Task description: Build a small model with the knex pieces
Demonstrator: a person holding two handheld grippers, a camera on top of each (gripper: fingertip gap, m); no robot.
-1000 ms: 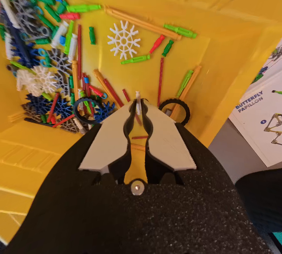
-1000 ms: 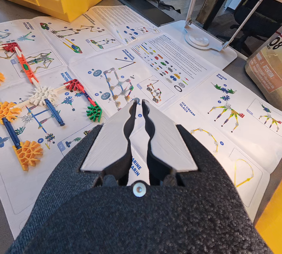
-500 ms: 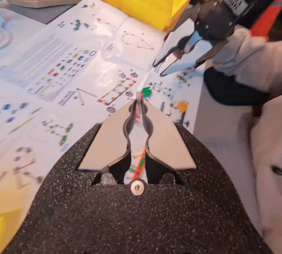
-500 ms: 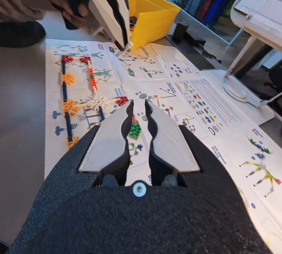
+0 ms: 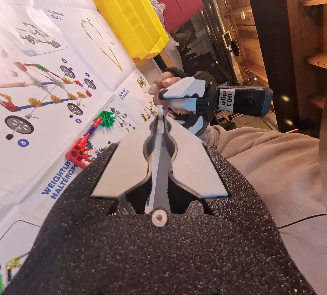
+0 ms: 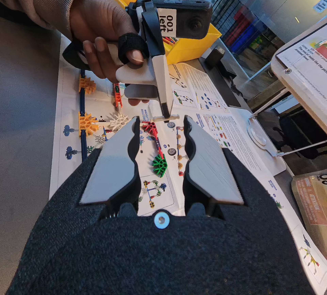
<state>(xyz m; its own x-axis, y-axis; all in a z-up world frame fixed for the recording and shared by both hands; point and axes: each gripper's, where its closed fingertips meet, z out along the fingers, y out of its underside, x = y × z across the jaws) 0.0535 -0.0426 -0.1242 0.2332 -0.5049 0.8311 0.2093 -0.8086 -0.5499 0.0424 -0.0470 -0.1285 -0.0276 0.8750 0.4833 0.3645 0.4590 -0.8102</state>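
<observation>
My left gripper (image 5: 160,121) is shut on a short white rod (image 5: 160,118), which sticks out past its tips. In the right wrist view the left gripper (image 6: 166,114) points down and holds the rod (image 6: 172,117) level above the instruction sheet (image 6: 230,144). My right gripper (image 6: 161,118) is open wide and empty, with the rod right in front of its fingertips. It also shows in the left wrist view (image 5: 164,98), just beyond the rod. A partly built model lies below, with a red connector (image 6: 149,126), a green connector (image 6: 160,163) and a white snowflake connector (image 6: 118,121).
Yellow parts bins (image 6: 191,49) stand behind the sheet, and one shows in the left wrist view (image 5: 127,12). Orange connectors on a blue rod (image 6: 86,123) lie at the left. A white stand base (image 6: 256,136) and a cardboard box (image 6: 311,206) are at the right. Both grippers' tips are close together, under 4 cm apart. My right gripper's tips are some 8 cm from the white snowflake connector (image 6: 118,121).
My left gripper lifted the white rod out of the yellow bin and swung over the sheet to meet the right gripper. My right gripper opened wide and now faces the rod.
</observation>
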